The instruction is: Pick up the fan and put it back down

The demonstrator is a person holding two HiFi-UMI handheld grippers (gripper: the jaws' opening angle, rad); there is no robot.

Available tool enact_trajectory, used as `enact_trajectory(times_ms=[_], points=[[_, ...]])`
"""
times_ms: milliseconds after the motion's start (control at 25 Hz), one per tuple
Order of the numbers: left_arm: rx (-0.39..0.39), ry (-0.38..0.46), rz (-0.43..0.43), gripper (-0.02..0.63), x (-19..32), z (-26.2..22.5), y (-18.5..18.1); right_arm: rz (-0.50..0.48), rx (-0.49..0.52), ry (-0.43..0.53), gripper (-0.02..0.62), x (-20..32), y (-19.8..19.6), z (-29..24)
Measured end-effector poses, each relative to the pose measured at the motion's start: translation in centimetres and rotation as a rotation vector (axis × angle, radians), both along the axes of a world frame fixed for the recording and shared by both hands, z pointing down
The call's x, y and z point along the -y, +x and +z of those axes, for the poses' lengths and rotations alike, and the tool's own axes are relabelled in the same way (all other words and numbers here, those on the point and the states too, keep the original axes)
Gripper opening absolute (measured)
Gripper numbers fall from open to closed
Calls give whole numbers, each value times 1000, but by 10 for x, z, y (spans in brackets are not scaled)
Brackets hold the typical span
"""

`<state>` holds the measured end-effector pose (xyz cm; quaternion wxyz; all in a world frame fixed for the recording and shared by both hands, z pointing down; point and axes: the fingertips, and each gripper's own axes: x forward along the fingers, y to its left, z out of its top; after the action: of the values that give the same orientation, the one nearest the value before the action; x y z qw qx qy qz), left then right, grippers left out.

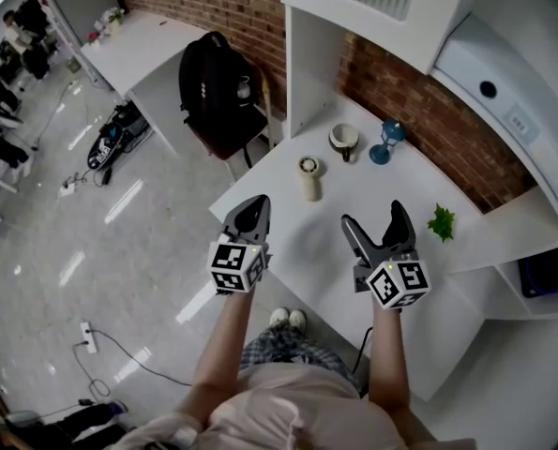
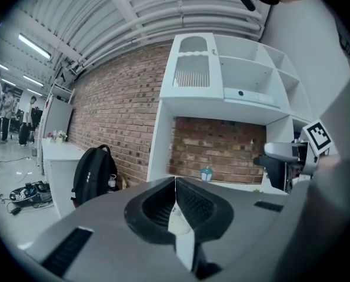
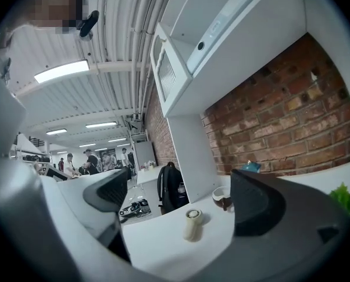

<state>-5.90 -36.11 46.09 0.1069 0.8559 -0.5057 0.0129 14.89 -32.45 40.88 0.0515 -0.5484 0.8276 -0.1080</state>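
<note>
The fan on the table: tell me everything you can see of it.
The fan is small, cream and plastic-looking: a stubby column with a round head showing a dark ring. It stands upright on the white table, apart from the mug behind it. Nothing else touches it; the left gripper, shut, and the right gripper, open, are held short of it.

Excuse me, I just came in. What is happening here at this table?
A person stands at a white table with a gripper in each hand. The left gripper is shut and empty; the right gripper is open and also empty. Both hover short of the fan, which stands upright on the table, untouched. A cup, a blue ornament and a small plant stand nearby.
</note>
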Motion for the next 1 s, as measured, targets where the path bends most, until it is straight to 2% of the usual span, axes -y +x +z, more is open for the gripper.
enact_trajectory(times_ms=[280, 600, 880, 1000], points=[[21, -56, -1, 28, 64, 23, -5, -36, -45, -49, 541, 78, -35, 22], [-5, -153, -33, 28, 125, 80, -9, -21, -75, -202, 541, 157, -58, 105], [-9, -248, -56, 28, 158, 126, -7, -23, -127, -367, 535, 191, -73, 183], [-16, -291, -65, 28, 157, 143, -7, -37, -159, -439, 501, 190, -82, 215]])
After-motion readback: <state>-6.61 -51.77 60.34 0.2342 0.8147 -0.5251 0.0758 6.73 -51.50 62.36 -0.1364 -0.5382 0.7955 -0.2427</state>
